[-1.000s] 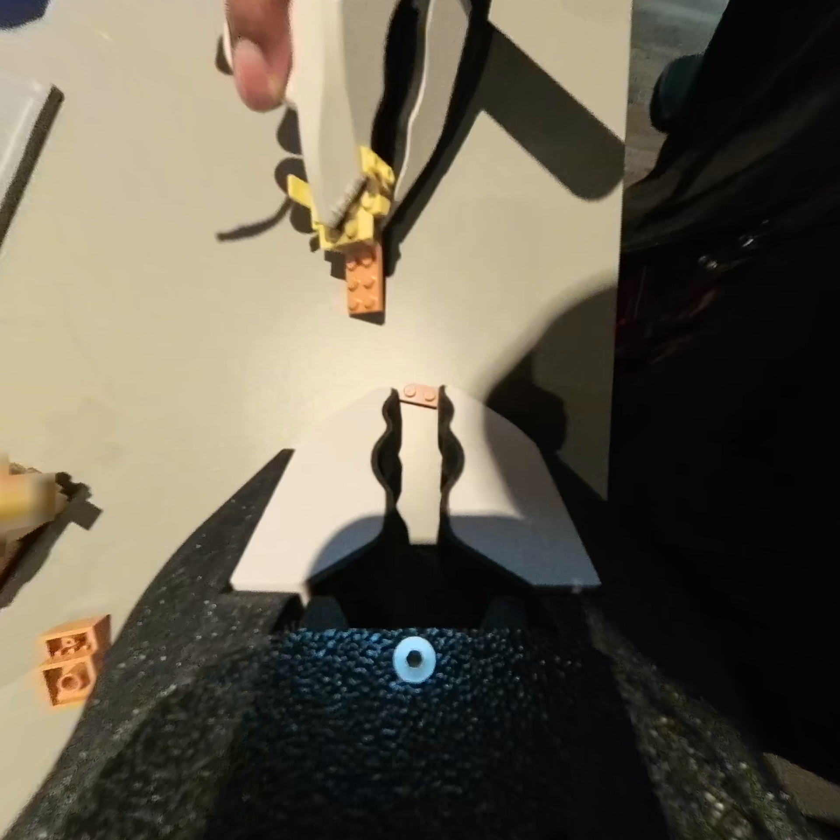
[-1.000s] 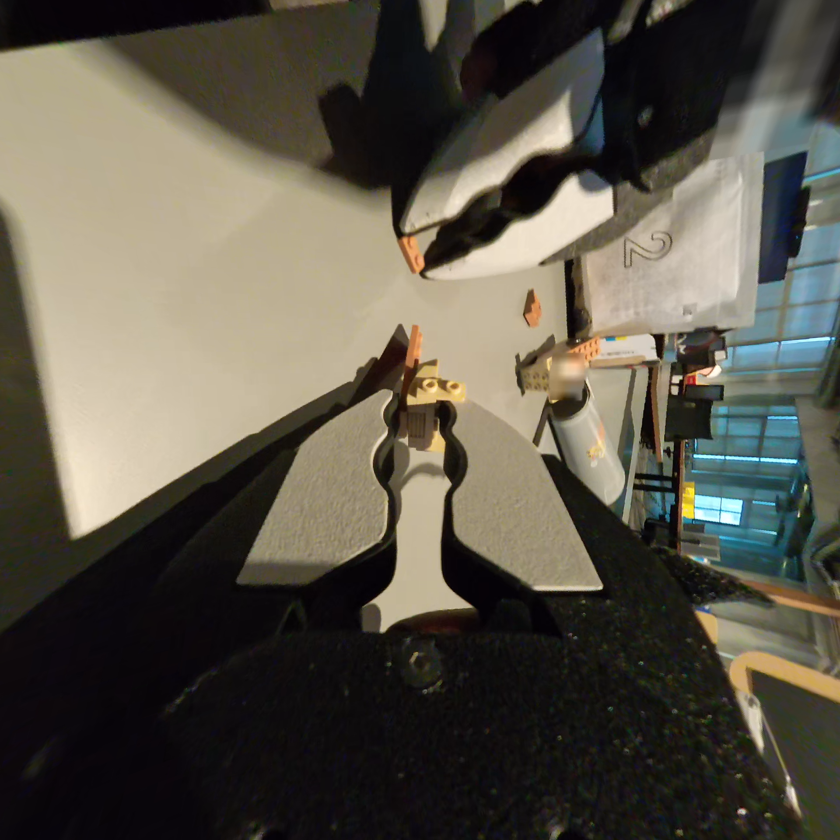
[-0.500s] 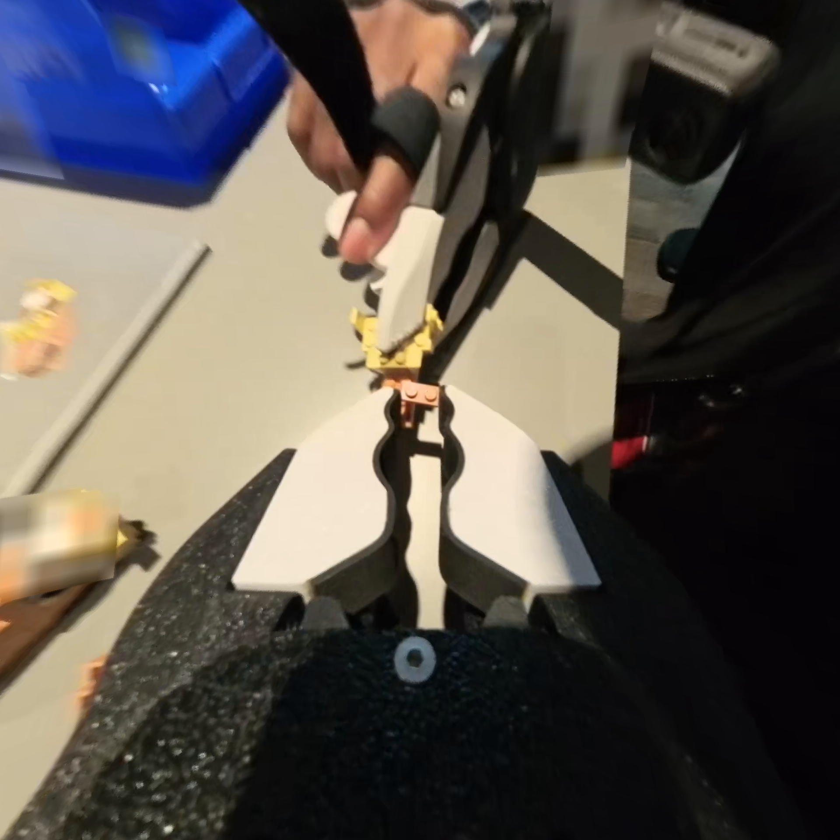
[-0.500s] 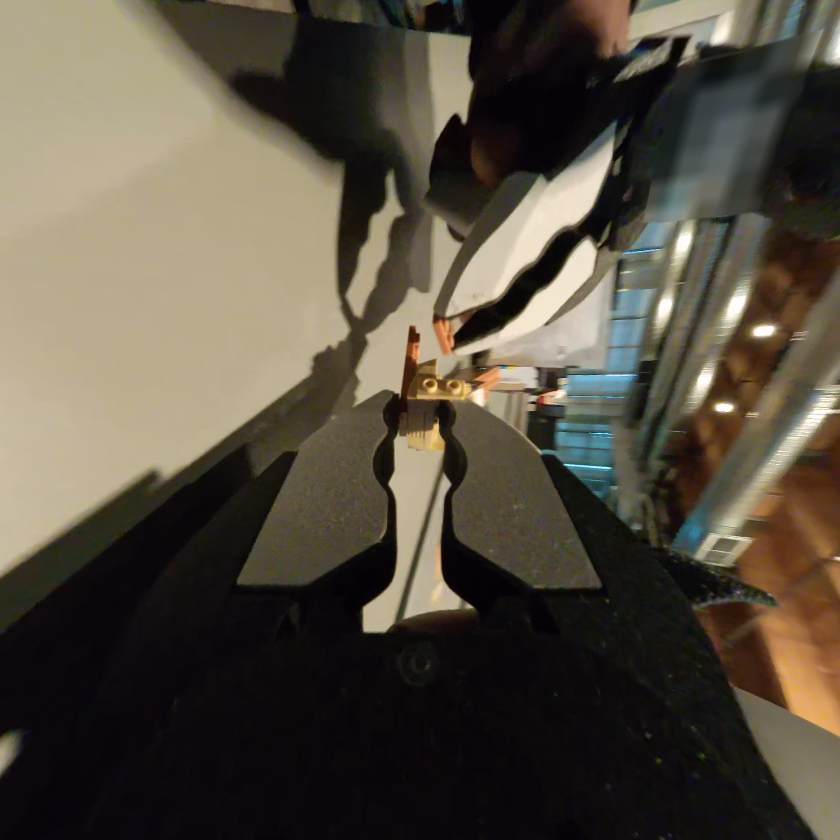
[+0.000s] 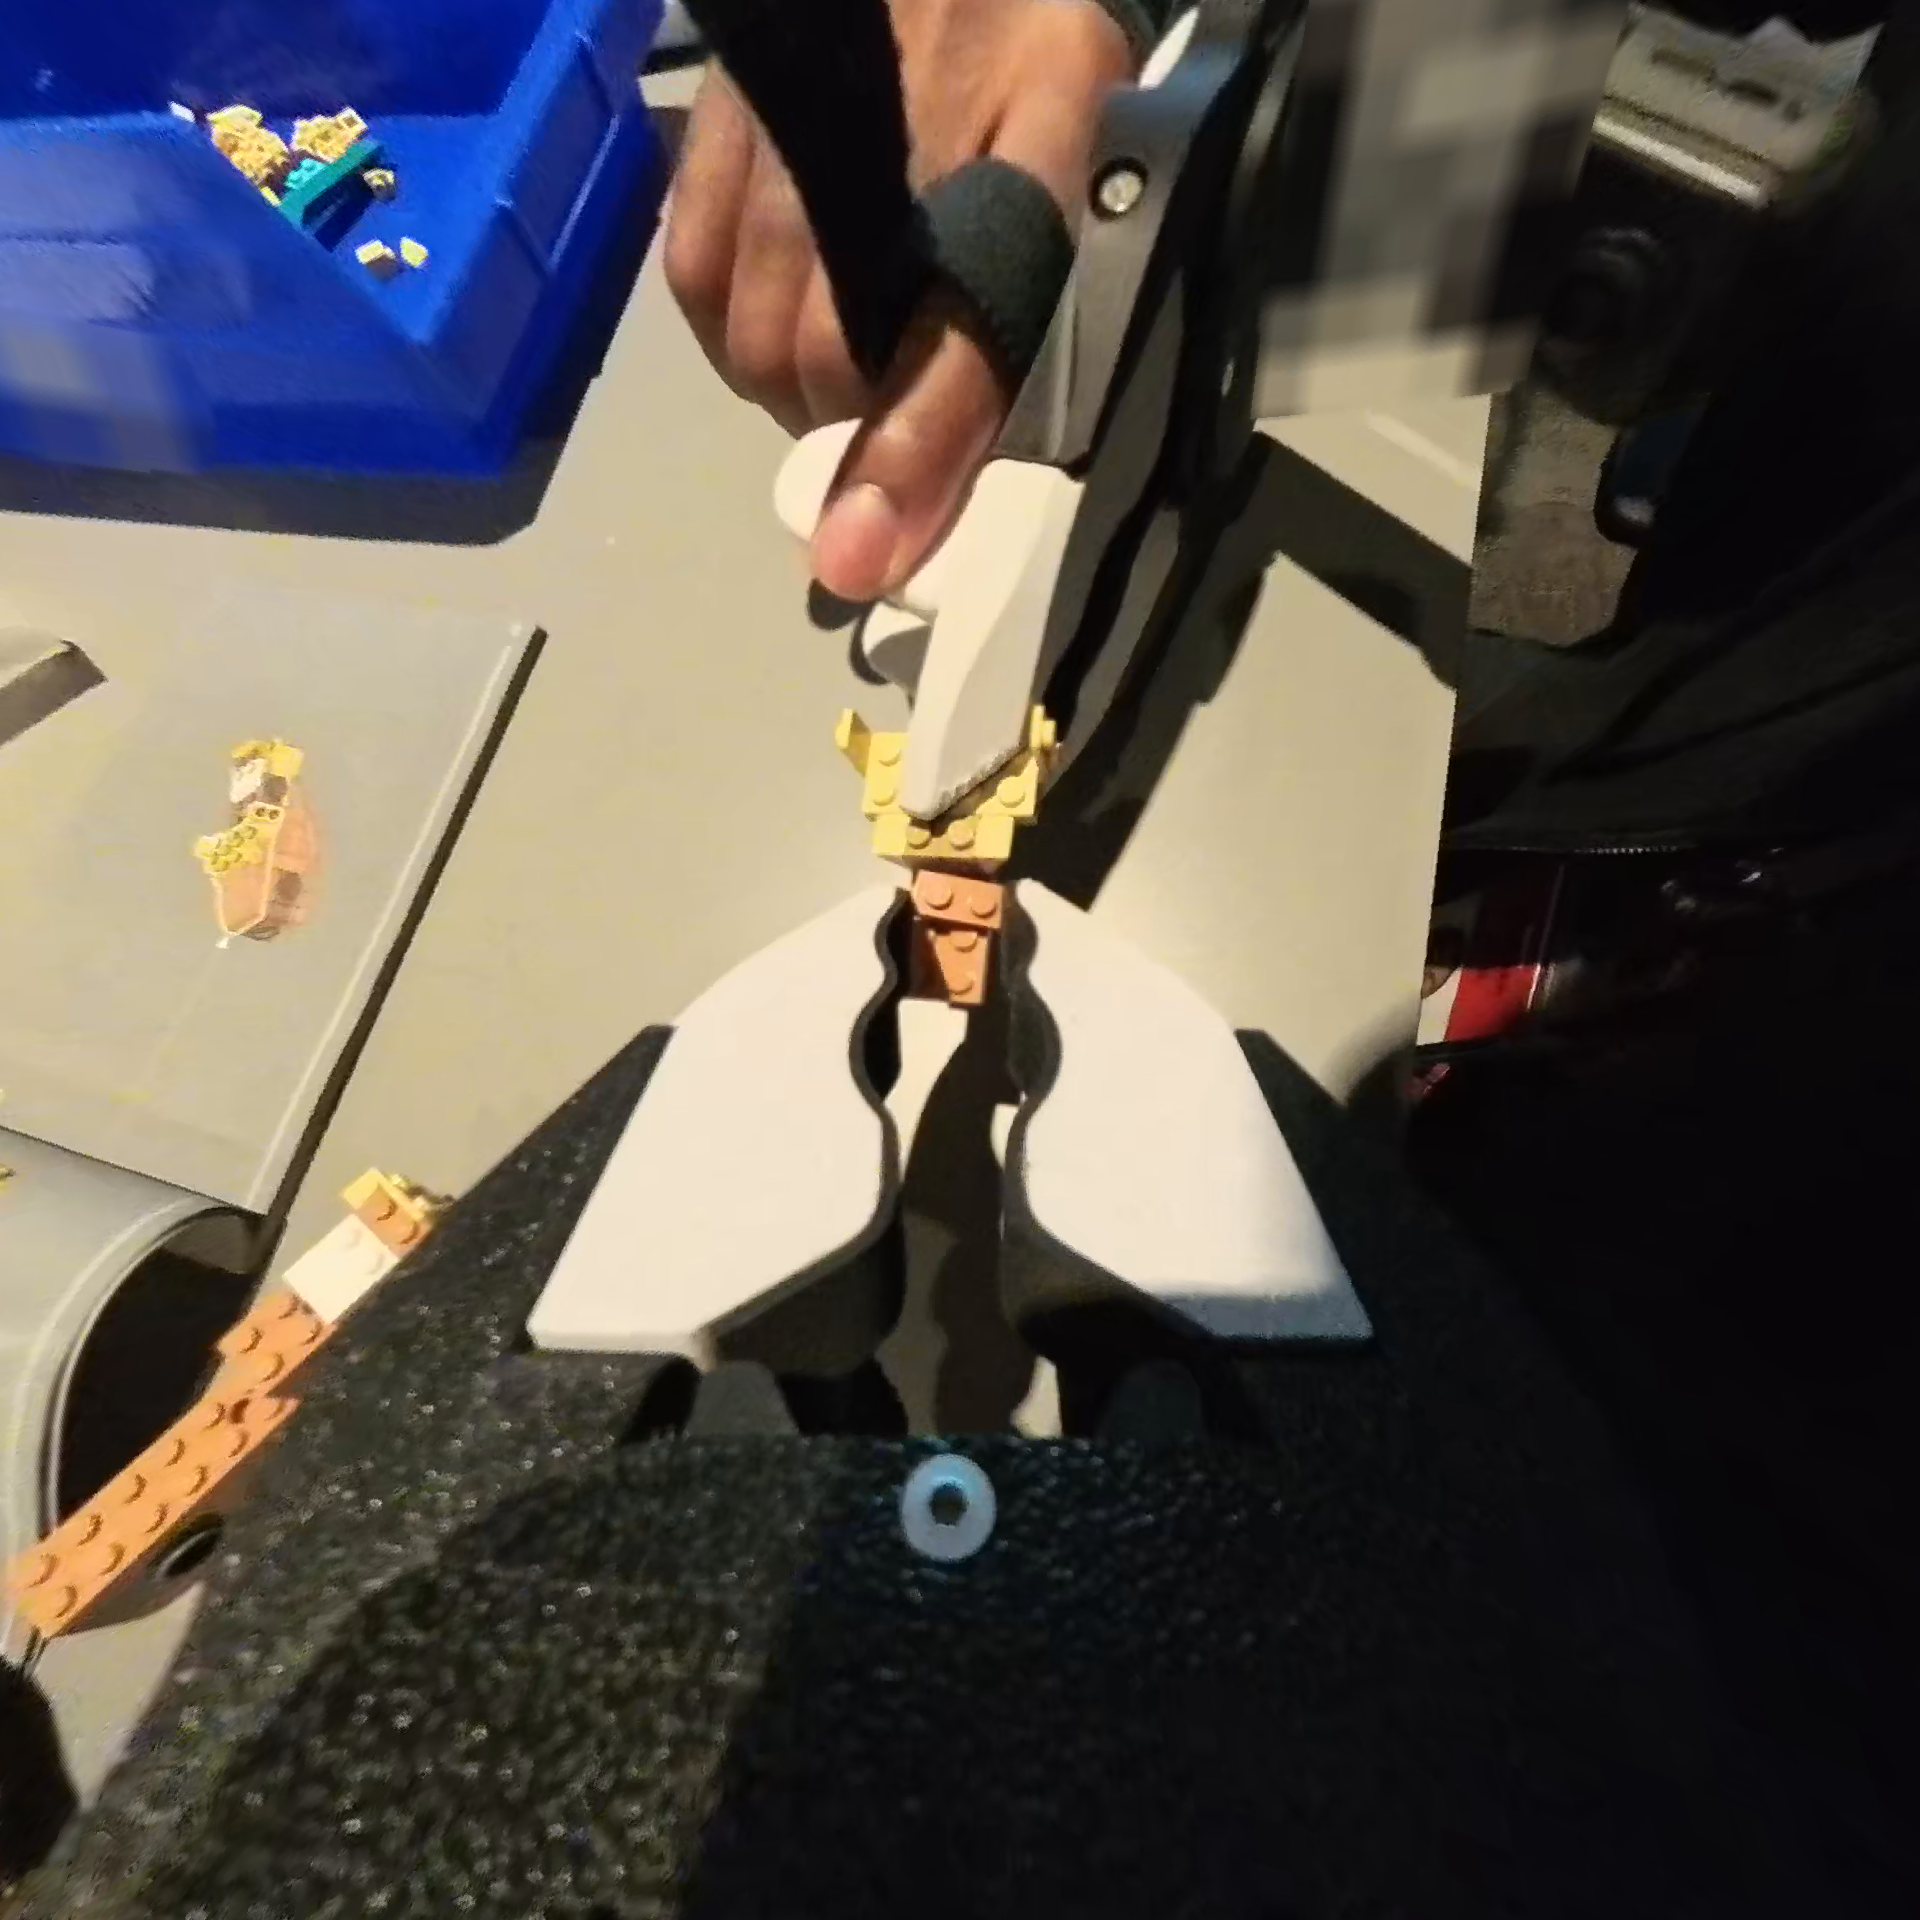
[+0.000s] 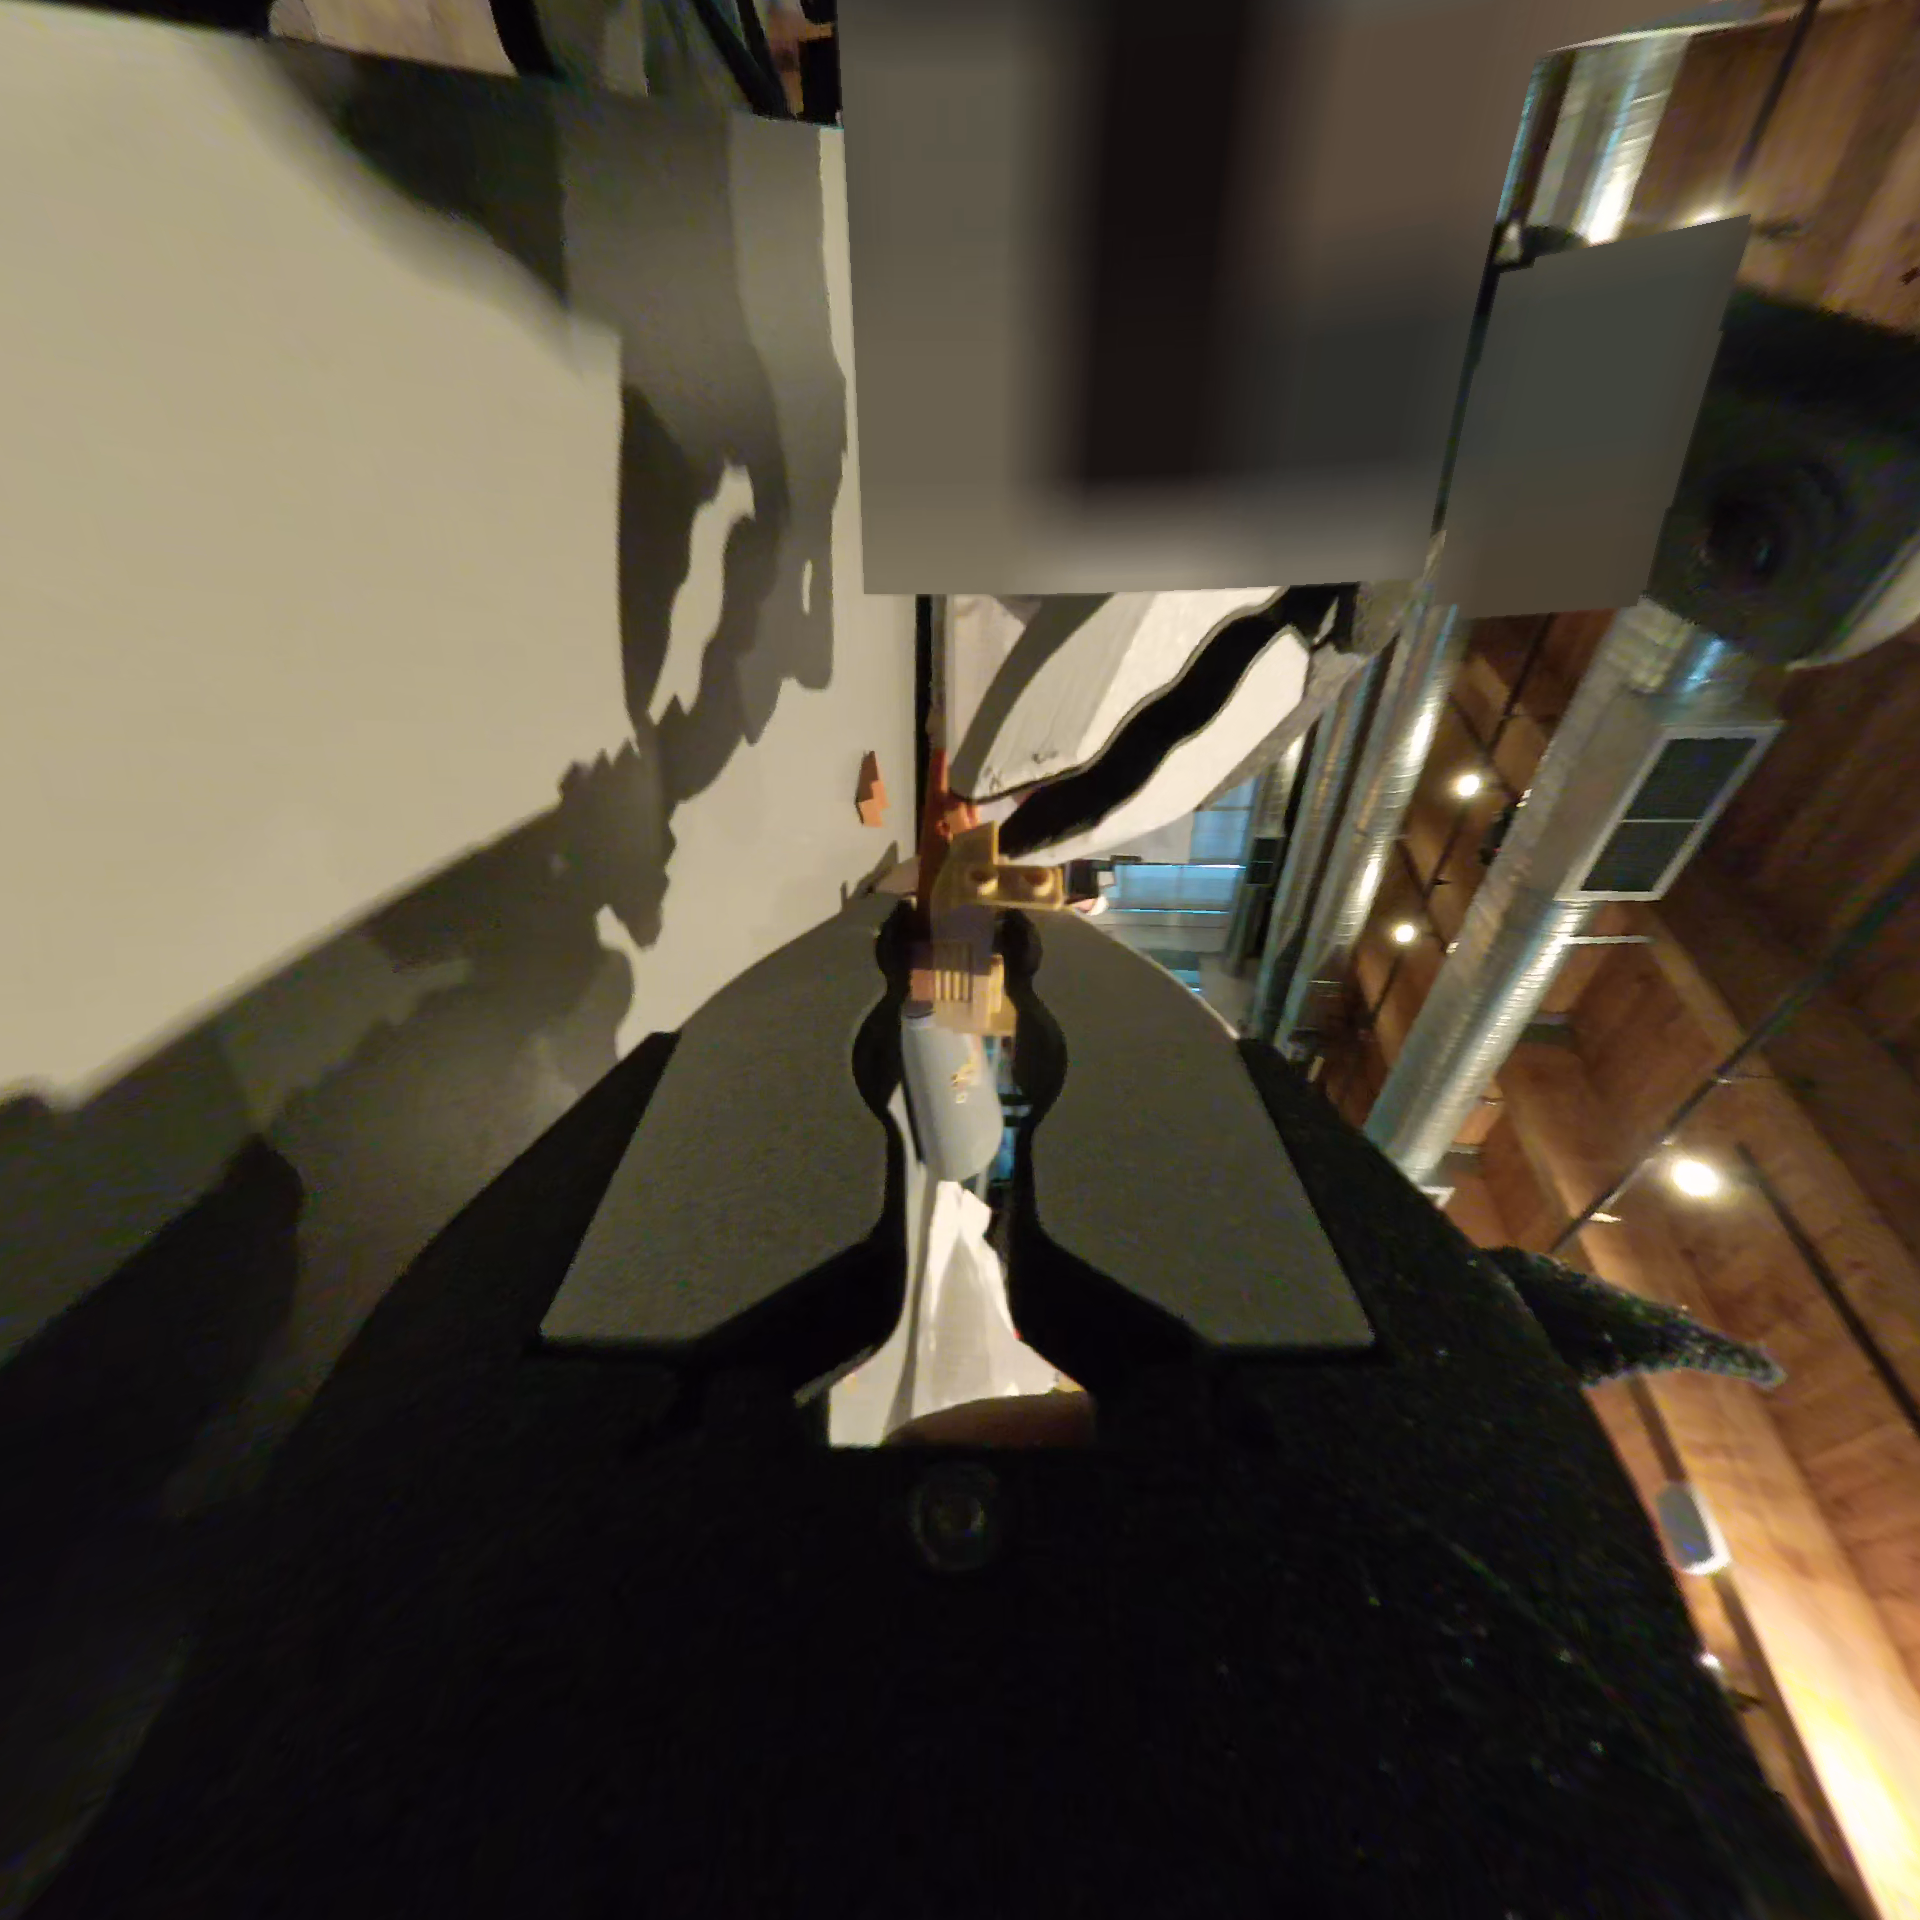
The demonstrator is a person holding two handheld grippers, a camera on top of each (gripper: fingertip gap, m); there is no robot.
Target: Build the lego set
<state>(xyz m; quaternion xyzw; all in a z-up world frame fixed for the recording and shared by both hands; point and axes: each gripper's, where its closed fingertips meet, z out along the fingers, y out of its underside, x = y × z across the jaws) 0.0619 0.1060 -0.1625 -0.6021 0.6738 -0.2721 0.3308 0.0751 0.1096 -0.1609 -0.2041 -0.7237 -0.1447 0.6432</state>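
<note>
Two lego pieces (image 5: 951, 914) between grippers (image 5: 951, 935)

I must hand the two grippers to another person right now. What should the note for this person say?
Left gripper: shut on a small orange plate, held above the grey table.
Right gripper: shut on the yellow sub-build, which has an orange piece hanging from it.
The small orange plate is touching the sub-build where that orange piece joins it; whether it is pressed fully home cannot be told.
Elsewhere: a long orange plate assembly near the left edge, a loose orange brick on the table, spare parts in the blue bin.
Left: press the plate home, release, go on building.
</note>
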